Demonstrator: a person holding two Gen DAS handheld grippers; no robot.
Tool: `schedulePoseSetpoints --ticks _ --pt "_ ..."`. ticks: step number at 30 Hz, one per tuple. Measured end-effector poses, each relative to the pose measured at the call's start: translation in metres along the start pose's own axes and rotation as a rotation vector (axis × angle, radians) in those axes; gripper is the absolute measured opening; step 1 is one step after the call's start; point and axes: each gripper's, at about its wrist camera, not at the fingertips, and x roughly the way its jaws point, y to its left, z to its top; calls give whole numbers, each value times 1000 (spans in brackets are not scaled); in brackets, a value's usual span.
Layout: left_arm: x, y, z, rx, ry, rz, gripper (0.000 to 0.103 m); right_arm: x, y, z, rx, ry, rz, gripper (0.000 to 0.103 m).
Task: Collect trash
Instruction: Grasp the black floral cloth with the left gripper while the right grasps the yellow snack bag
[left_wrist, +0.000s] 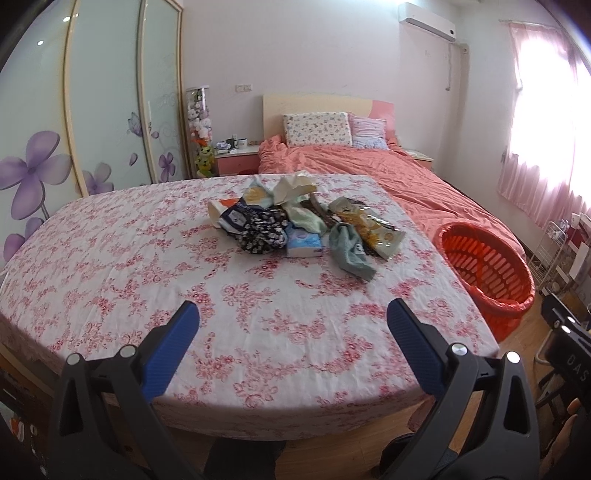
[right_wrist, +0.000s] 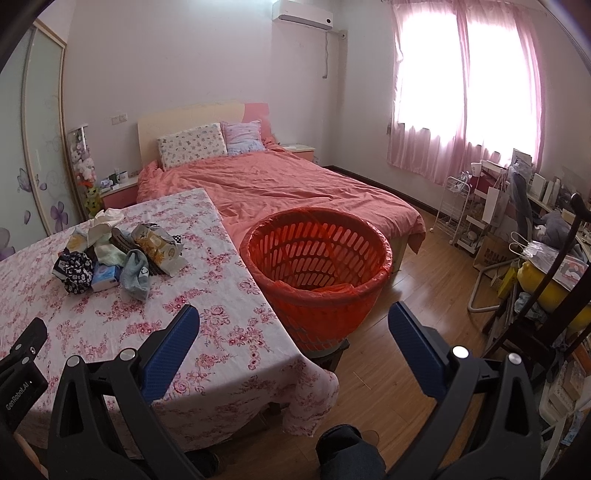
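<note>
A pile of trash and cloth items (left_wrist: 295, 218) lies in the middle of a table with a pink floral cloth (left_wrist: 147, 277): a yellow snack bag (left_wrist: 373, 229), a blue tissue pack (left_wrist: 304, 245), a crumpled white tissue (left_wrist: 295, 186), a dark floral cloth (left_wrist: 262, 230) and a pale sock (left_wrist: 349, 251). The pile also shows in the right wrist view (right_wrist: 122, 254). An orange slatted basket (right_wrist: 317, 266) with an orange liner stands right of the table, also seen in the left wrist view (left_wrist: 484, 266). My left gripper (left_wrist: 293, 319) is open and empty over the table's near part. My right gripper (right_wrist: 293, 319) is open and empty, before the basket.
A bed with a salmon cover (right_wrist: 277, 184) stands behind the table and basket. Wardrobe doors (left_wrist: 103, 110) line the left wall. A white rack (right_wrist: 458, 206), a chair and cluttered shelves (right_wrist: 546, 236) fill the right side. Wooden floor (right_wrist: 424, 266) lies right of the basket.
</note>
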Motion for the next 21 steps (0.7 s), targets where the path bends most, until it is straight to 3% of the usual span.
schedulePoseSetpoints --ticks 8,11,21 --pt "48 47 12 -54 49 74 99 41 28 9 -30 49 117 100" --pt "67 60 20 -64 56 85 99 60 41 16 -45 62 154 96" --pt "137 69 53 -60 89 -11 97 145 97 47 -73 166 360 71"
